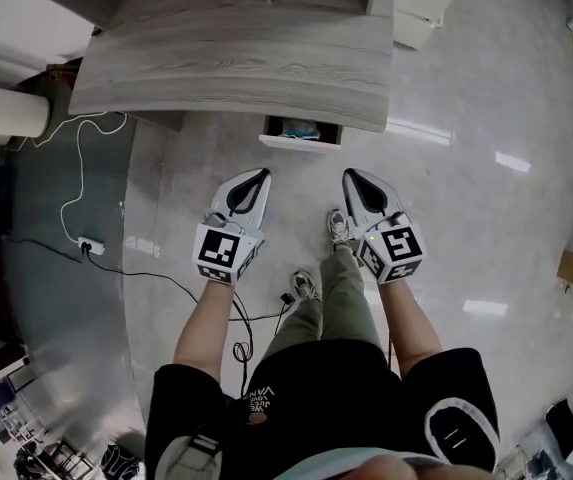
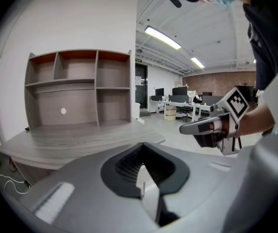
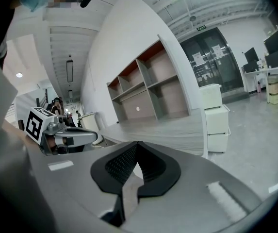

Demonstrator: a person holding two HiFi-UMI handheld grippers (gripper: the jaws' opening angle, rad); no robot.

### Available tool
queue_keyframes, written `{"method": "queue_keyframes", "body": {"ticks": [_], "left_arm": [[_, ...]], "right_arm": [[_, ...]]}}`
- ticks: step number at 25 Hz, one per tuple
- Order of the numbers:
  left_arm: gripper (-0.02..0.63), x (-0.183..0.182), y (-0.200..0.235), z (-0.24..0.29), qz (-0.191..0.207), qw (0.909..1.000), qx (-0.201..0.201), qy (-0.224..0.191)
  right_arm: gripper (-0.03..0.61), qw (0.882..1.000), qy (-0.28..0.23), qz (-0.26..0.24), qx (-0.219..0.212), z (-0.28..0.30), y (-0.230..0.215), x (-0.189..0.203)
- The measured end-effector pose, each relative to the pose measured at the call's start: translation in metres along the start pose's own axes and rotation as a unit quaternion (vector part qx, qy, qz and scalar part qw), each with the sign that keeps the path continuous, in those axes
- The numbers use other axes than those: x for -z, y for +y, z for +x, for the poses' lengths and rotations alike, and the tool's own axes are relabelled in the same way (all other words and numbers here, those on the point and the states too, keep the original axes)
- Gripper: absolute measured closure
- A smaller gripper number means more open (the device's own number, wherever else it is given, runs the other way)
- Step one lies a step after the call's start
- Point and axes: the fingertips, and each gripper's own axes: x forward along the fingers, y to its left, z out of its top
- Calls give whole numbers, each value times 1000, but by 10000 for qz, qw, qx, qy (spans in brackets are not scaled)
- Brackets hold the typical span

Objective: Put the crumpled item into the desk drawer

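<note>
Two claws are held out in front of us, and both are shut tight with nothing in them. In the head view, the left claw [image 1: 263,175] and the right claw [image 1: 349,175] point toward the desk [image 1: 236,58], side by side with a gap between them. The left gripper view shows the left claw's [image 2: 142,145] black pads pressed together, with only bare desk and room past them. The right gripper view shows the same for the right claw [image 3: 138,143].

One drawer [image 1: 301,145] sticks out from under the front edge of the desk and is open. We can see a blue-green and white thing [image 1: 302,128] lying inside it. It is too small for us to tell if this is the crumpled item, and we see no other crumpled item anywhere. The drawer and the thing in it are ahead of the claws, about in line with the gap between them. They are near the claw tips but not touching them.

At the back of the desk stands a shelf [image 2: 78,86] with open boxes, and all of them look bare. A stack of white drawers [image 3: 216,118] stands beside the desk with all its drawers closed. A white cord [image 1: 84,183] runs over the floor [image 1: 486,208] at the left.
</note>
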Motion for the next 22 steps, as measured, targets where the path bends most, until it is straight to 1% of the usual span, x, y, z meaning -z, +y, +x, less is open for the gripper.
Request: {"method": "queue_keyframes", "body": {"ticks": [5, 11, 14, 18, 22], "left_arm": [[560, -9, -2, -35, -142, 9996, -151, -195], [561, -33, -16, -69, -146, 9984, -152, -517], [561, -41, -23, -86, -113, 9979, -151, -627], [561, -54, -28, -107, 27, 9971, -169, -738], [561, -56, -33, -127, 86, 9965, -187, -806]], "right_arm": [[574, 9999, -102, -95, -67, -18, 29, -18], [574, 9994, -210, -219, -137, -37, 59, -36], [574, 9991, -266, -278, -172, -47, 74, -43], [575, 9985, -356, -356, -198, -59, 93, -50], [575, 9978, -385, -476, -234, -71, 109, -55]]}}
